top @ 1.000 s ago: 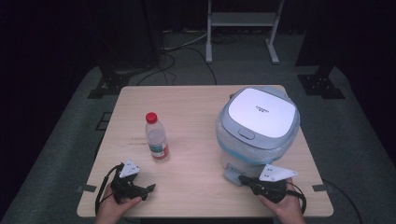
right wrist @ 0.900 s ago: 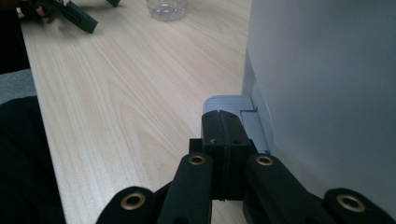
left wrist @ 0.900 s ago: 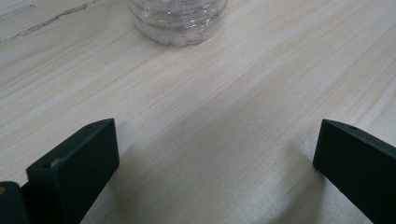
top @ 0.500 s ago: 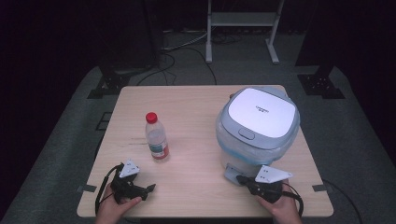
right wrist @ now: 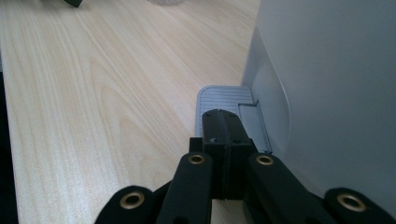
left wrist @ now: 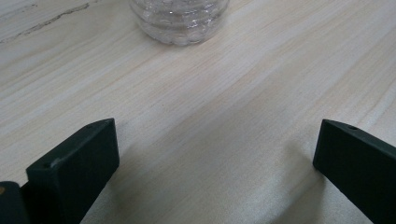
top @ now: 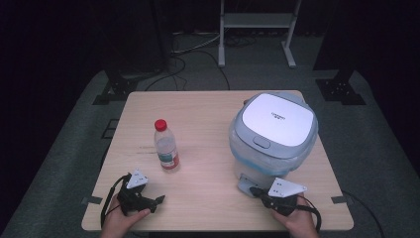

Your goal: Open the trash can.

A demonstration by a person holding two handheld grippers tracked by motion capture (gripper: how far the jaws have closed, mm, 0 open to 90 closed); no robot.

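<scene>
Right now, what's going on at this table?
A person sits with a gripper in each hand. The right gripper, jaws shut, is over the grey pedal at the foot of a lidded bin. The left gripper, jaws wide open, rests on the table, pointing at a water bottle it hasn't reached.

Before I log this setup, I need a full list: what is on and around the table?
Pedal bin: one, grey body, white lid shut, right side of table.
Foot pedal: one, grey, at the bin's base.
Water bottle: one, clear with red cap, upright, left of centre.
Table: one, light wood.
Metal stand: one, pale, on the floor behind.
Cables: several, dark, on the floor behind.
Left gripper: black, jaws wide apart, pointing at the bottle.
Right gripper: black, jaws together over the foot pedal.
Hands: two, near edge.
</scene>
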